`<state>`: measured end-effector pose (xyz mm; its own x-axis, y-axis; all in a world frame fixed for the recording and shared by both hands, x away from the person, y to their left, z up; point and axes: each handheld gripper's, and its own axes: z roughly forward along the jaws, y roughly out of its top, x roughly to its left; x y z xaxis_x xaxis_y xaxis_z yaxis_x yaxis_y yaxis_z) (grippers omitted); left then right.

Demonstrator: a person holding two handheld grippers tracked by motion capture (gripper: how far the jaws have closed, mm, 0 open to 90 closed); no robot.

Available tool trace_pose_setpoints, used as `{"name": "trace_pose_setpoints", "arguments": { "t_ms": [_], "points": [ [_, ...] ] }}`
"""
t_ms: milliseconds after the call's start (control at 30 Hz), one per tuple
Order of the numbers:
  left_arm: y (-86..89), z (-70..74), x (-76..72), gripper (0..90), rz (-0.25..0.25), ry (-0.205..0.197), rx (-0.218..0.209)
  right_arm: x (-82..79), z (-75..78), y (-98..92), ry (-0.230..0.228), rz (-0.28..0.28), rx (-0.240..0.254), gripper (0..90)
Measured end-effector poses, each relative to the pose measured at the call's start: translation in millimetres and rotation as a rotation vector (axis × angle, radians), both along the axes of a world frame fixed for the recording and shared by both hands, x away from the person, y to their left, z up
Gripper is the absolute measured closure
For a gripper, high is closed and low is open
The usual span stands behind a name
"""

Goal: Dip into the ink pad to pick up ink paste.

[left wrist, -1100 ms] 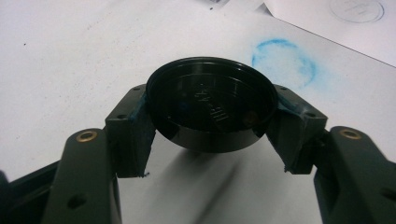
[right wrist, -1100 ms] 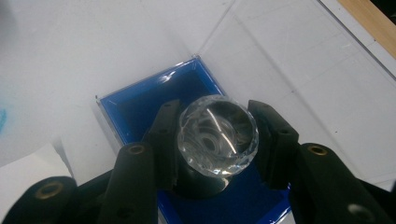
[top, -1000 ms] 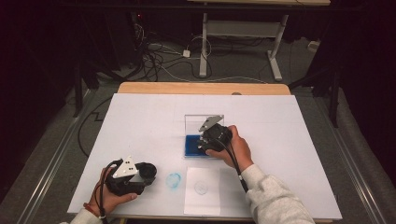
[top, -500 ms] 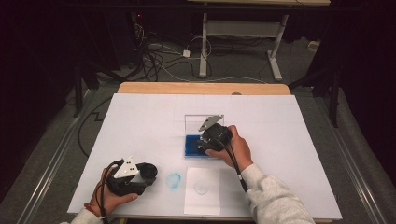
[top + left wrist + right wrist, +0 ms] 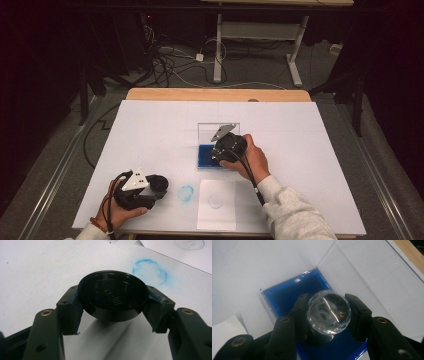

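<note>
Two grips: right gripper fingers clamp faceted stamp above blue ink pad; left gripper fingers clamp black lid, well apart from the pad.

A wooden table carries a large white sheet. On the sheet lie a blue ink pad in a clear plastic case, a small white paper and a blue ring stain.

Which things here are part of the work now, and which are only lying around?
In use:
- left gripper, shut on black round cap
- right gripper, shut on clear faceted stamp
- blue ink pad in its open clear case

Lying about:
- sheet of paper
- blue ring smudge
- cables on the floor
</note>
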<state>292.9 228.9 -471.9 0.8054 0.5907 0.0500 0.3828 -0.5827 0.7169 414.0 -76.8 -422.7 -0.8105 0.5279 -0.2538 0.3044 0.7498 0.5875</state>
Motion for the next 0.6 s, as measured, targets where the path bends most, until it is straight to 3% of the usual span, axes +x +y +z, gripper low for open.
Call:
{"name": "trace_pose_setpoints", "arguments": {
  "t_ms": [200, 400, 600],
  "points": [
    [-0.8, 0.3, -0.2, 36.7, -0.013, 0.002, -0.011, -1.5, -1.0, -1.3, -0.008, -0.004, 0.006, 57.7],
    [0.4, -0.8, -0.1, 36.7, -0.010, 0.007, -0.012, 2.9, -1.1, -7.3, 0.021, -0.003, 0.040, 57.8],
    [1.1, -0.7, -1.0, 36.7, -0.006, 0.007, -0.009, -1.1, -2.5, -3.1, -0.013, -0.001, 0.020, 57.8]
  ]
}}
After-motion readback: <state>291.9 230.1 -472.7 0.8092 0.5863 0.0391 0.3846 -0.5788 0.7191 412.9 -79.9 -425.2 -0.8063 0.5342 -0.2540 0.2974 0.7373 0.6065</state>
